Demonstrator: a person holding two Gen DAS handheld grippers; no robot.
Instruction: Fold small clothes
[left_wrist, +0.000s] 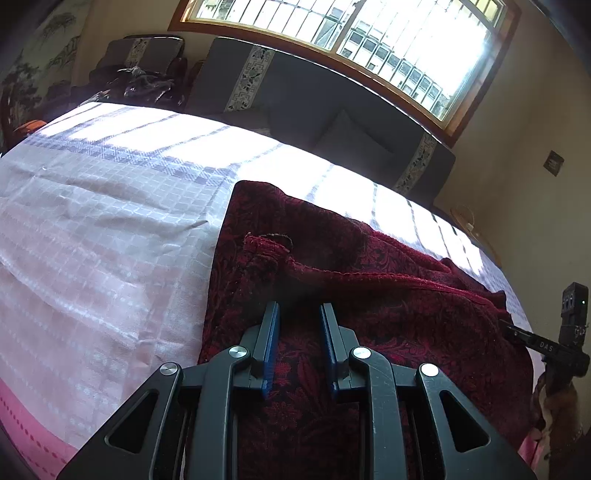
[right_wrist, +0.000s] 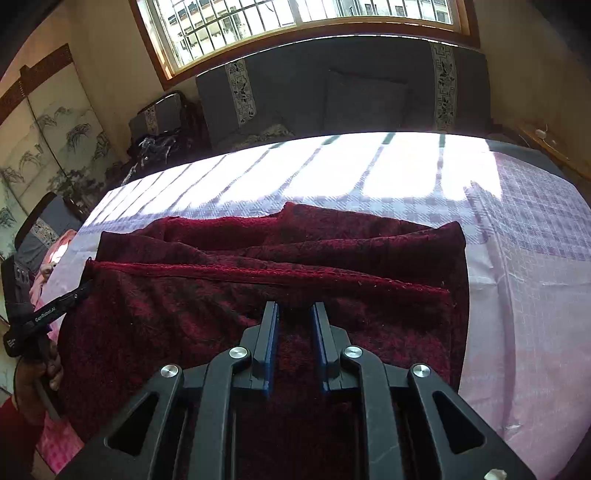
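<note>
Both grippers hover over a dark red garment spread on the checked bedsheet. Left gripper and right gripper: jaws narrowly parted, gripping nothing. Best pinch the near hem at both corners, then lift evenly.

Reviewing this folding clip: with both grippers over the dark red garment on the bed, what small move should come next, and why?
Probably lower the left gripper onto the hemmed edge just ahead and pinch it. The red garment lies partly folded on the checked bedsheet, and both the left and right gripper show narrow gaps with no cloth between the pads.
</note>
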